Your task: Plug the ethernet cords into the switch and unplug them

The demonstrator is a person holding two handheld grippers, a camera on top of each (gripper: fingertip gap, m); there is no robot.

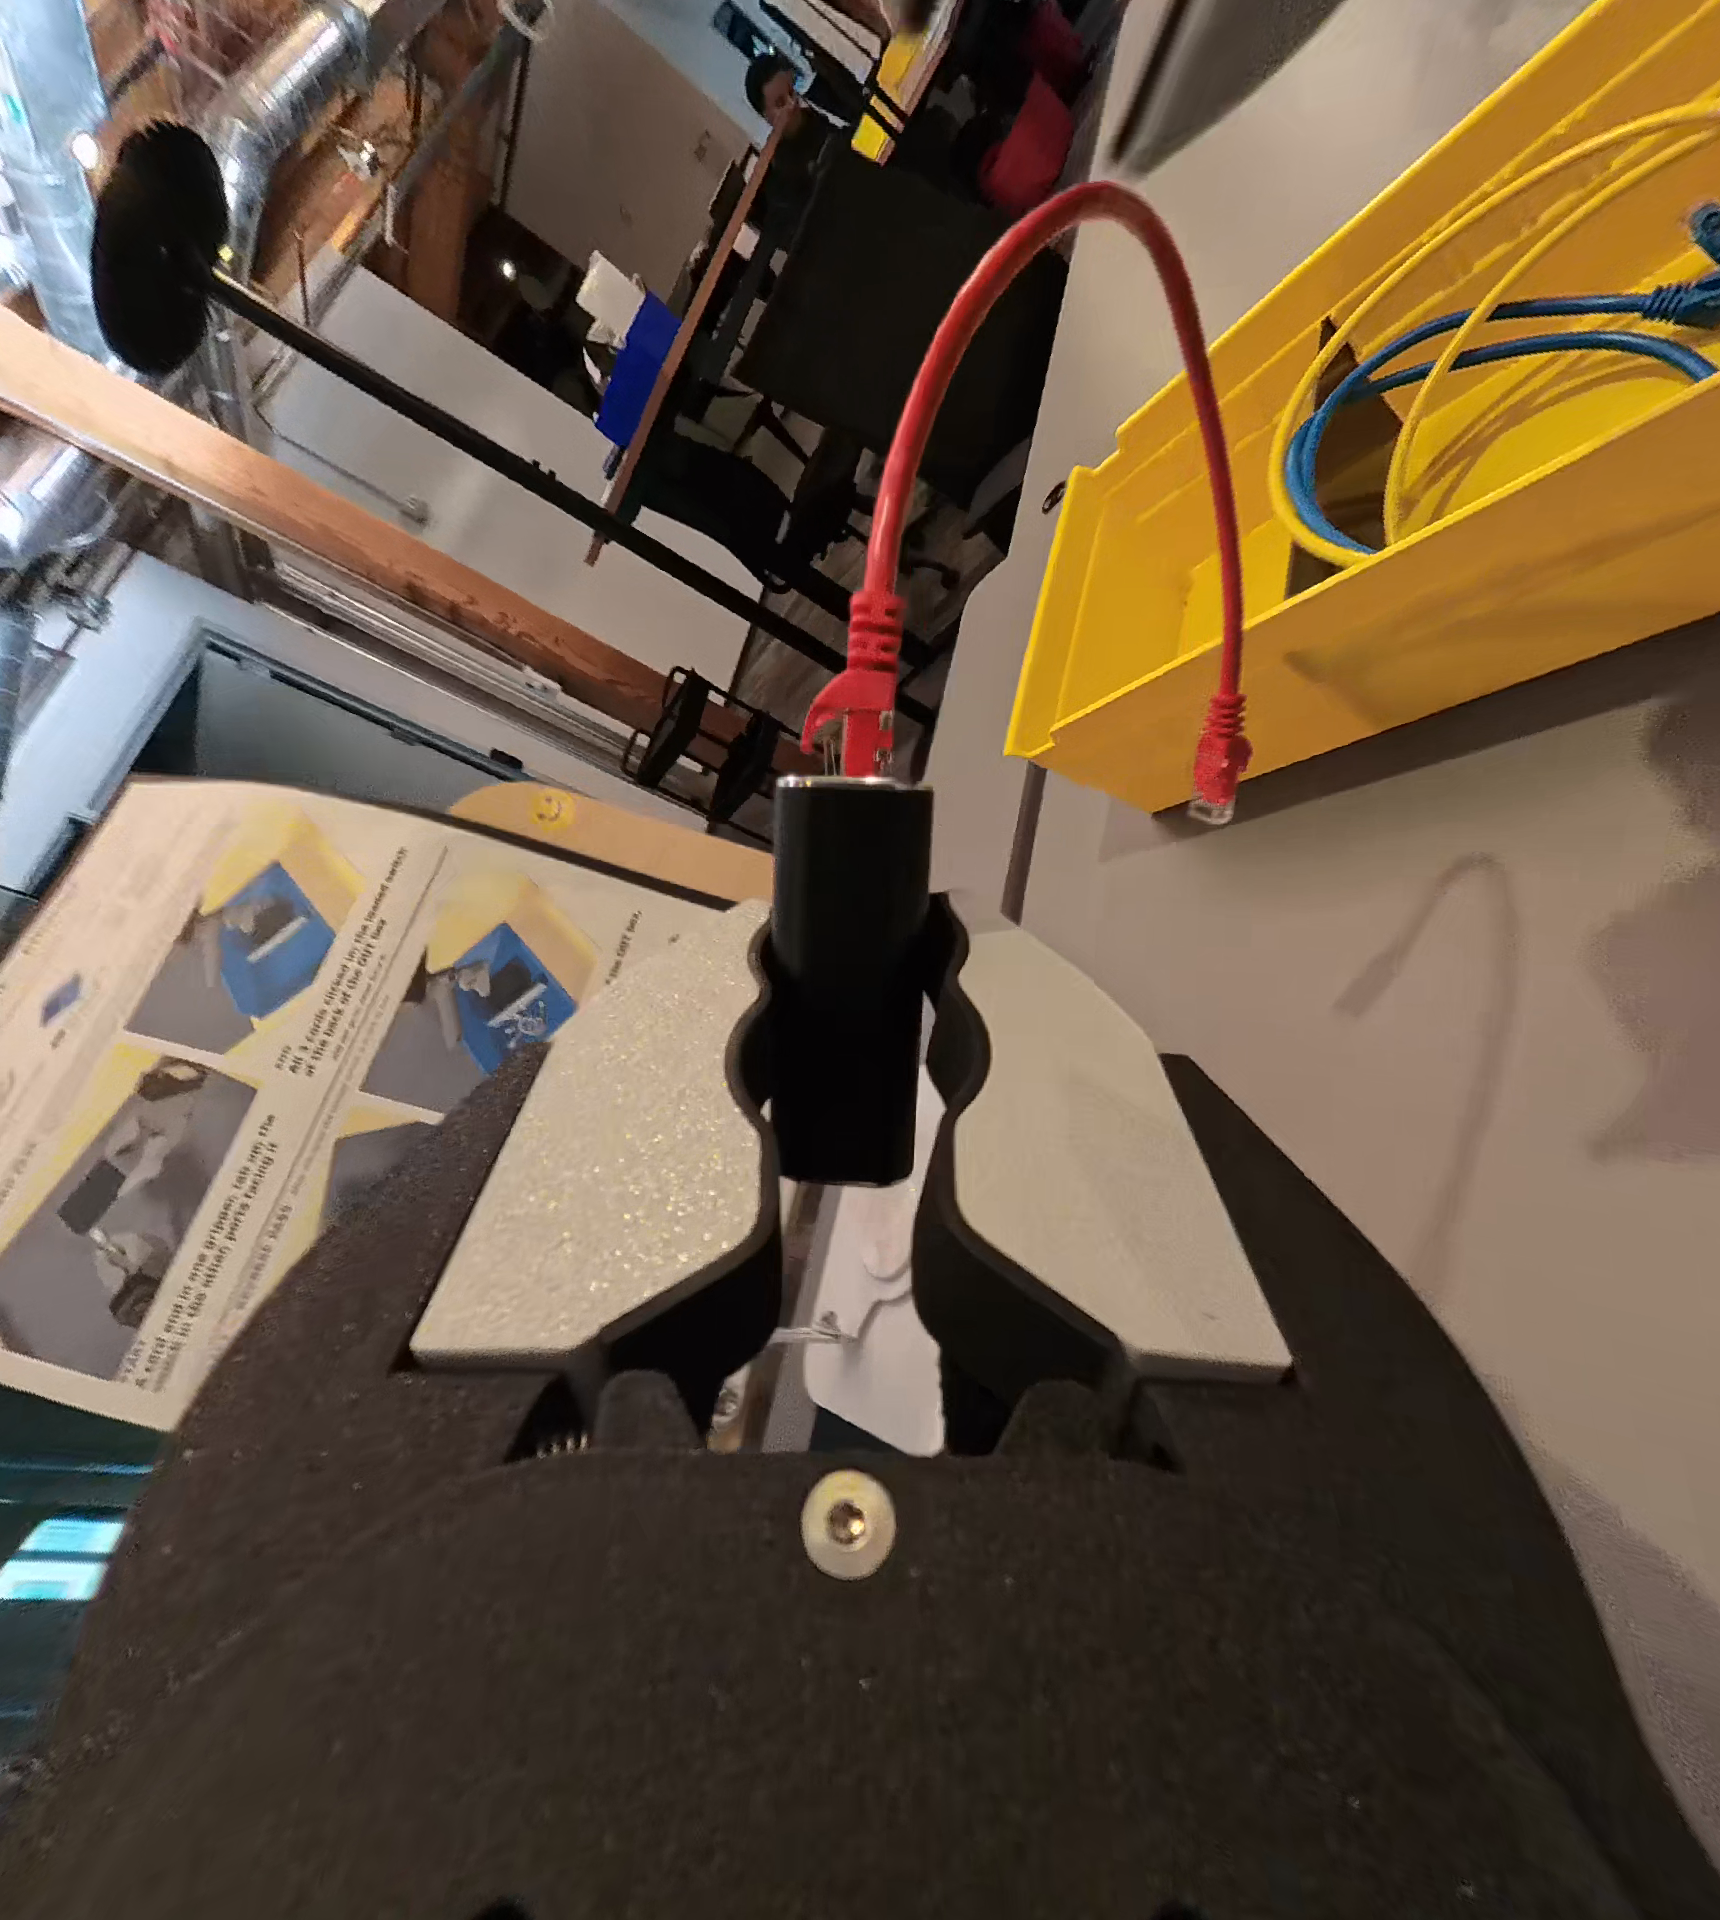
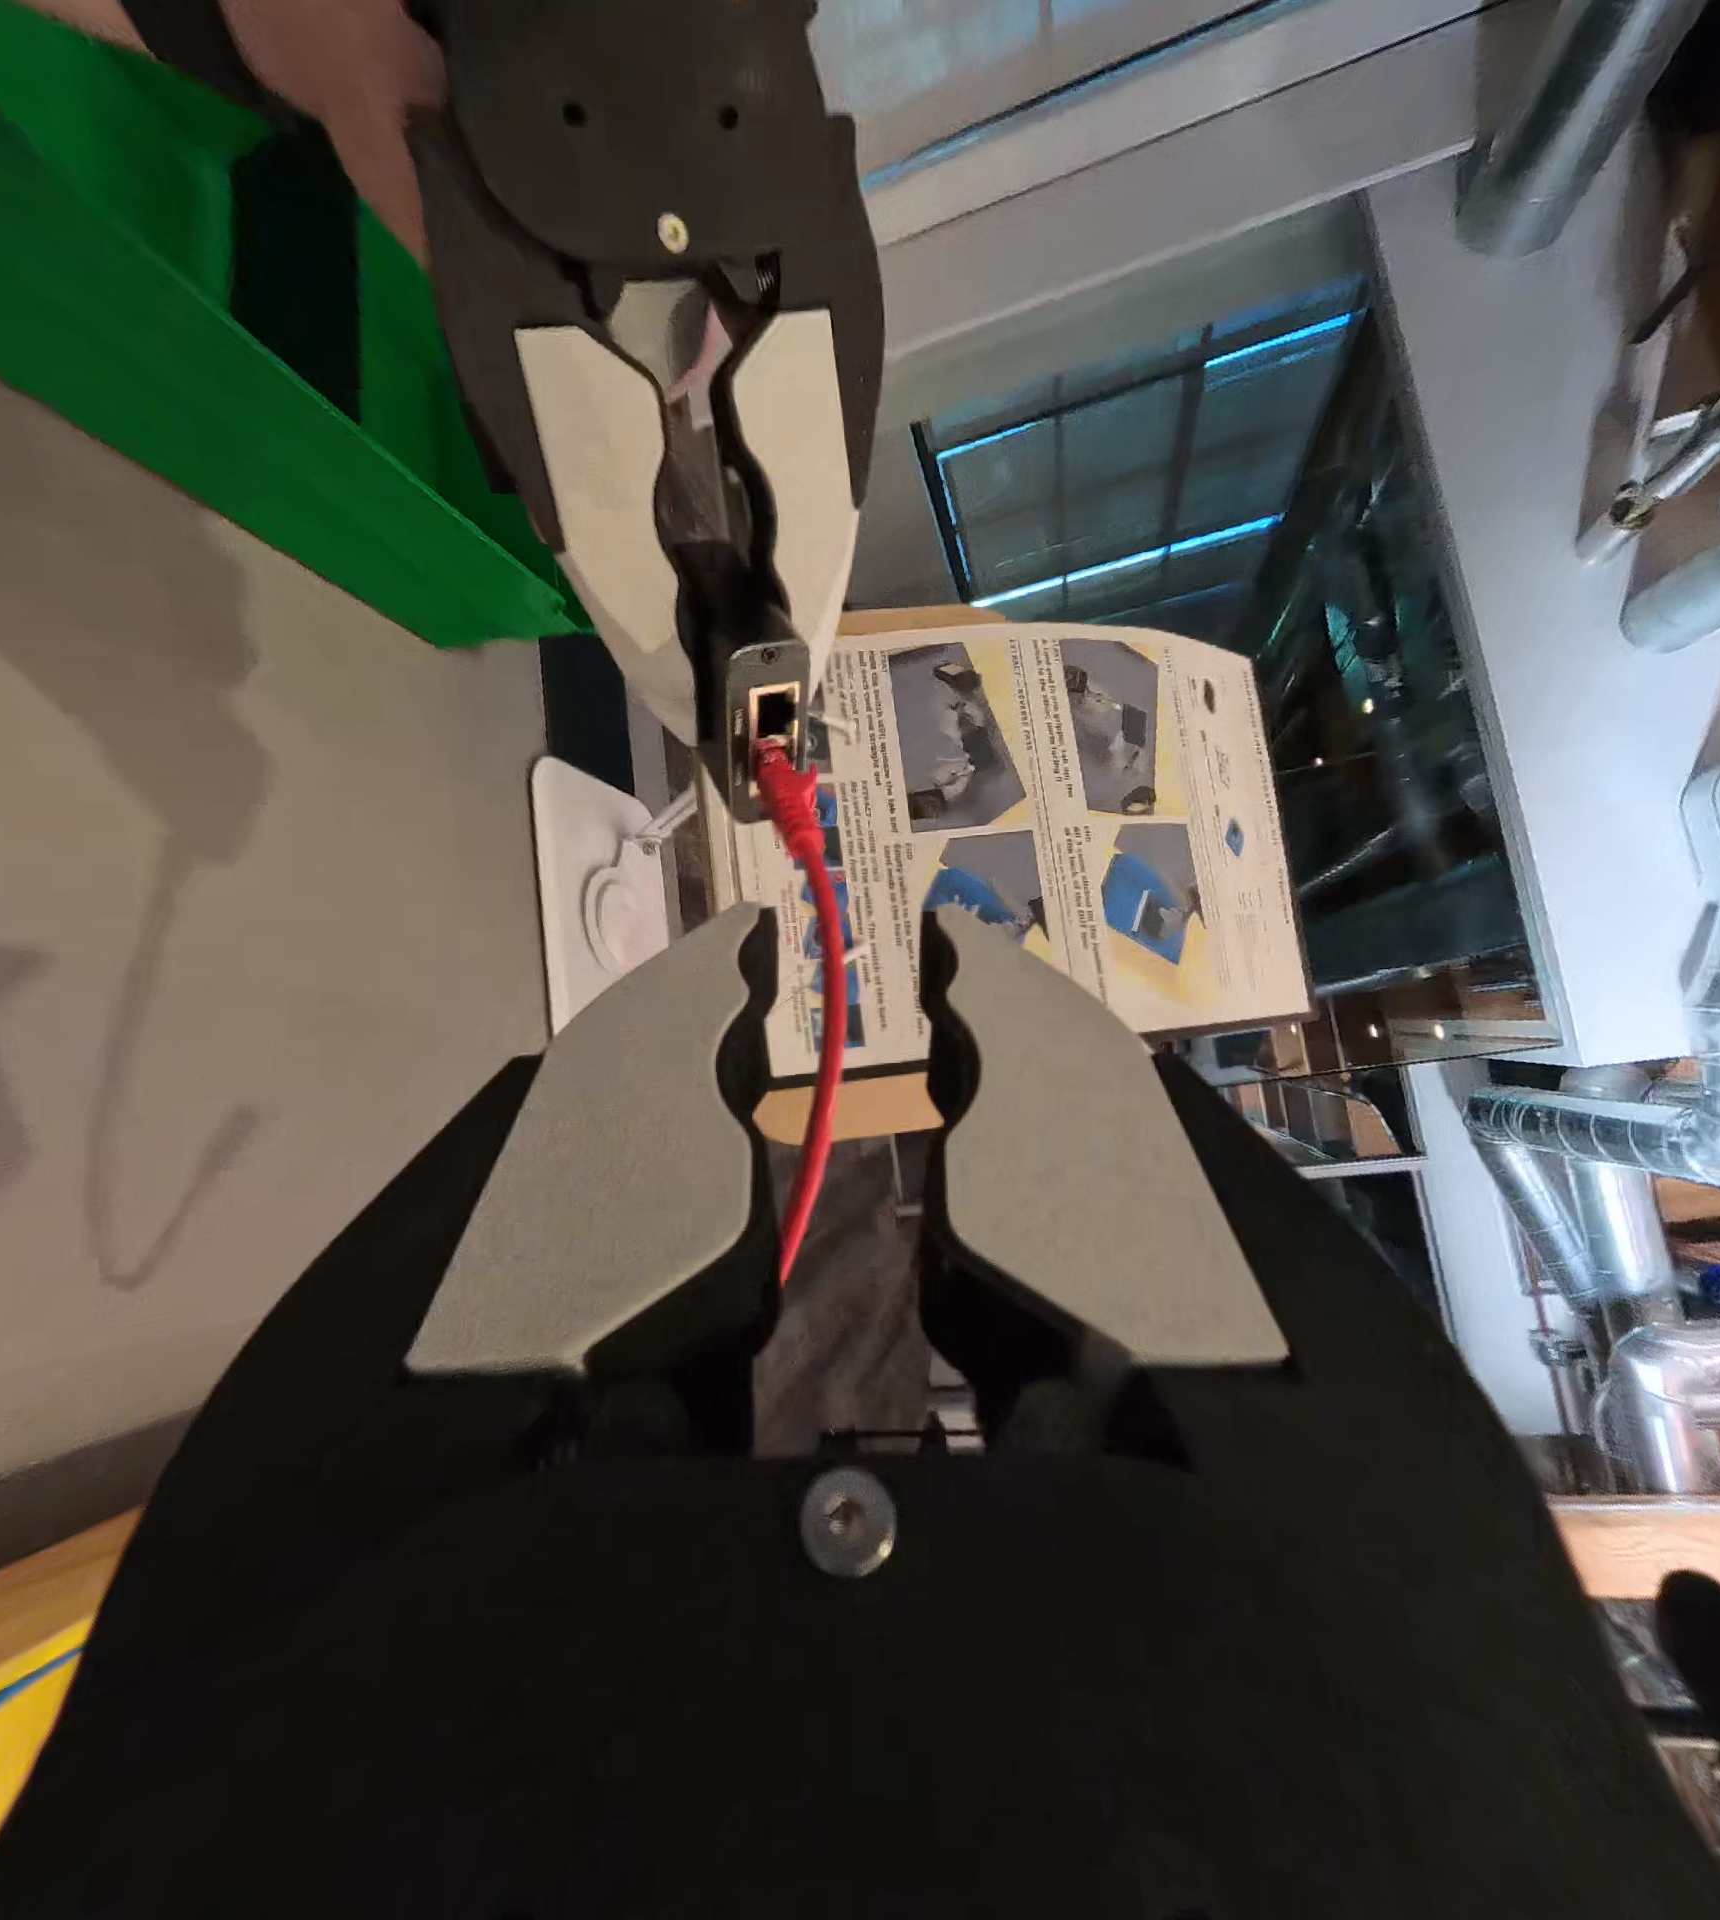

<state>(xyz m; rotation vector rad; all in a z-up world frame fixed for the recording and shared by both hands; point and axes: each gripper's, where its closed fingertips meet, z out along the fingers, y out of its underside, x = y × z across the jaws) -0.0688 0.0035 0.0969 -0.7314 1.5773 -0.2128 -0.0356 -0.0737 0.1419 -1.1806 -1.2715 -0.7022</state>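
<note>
Grey tabletop [image 1: 1458, 1143] spreads beyond the left gripper [image 1: 851, 997], whose fingers clamp a black switch [image 1: 851, 935]. One end of a red cord [image 2: 825, 997] is plugged into it; the cord passes untouched between the right gripper's [image 2: 840, 935] parted fingers. Yellow bin [image 1: 1355, 665] sits right.

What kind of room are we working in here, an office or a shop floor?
Likely a workshop or lab set up as a task station: exposed silver ductwork and wood beams overhead, a yellow parts bin with loose cables on a grey table, and a printed instruction sheet propped up.
</note>
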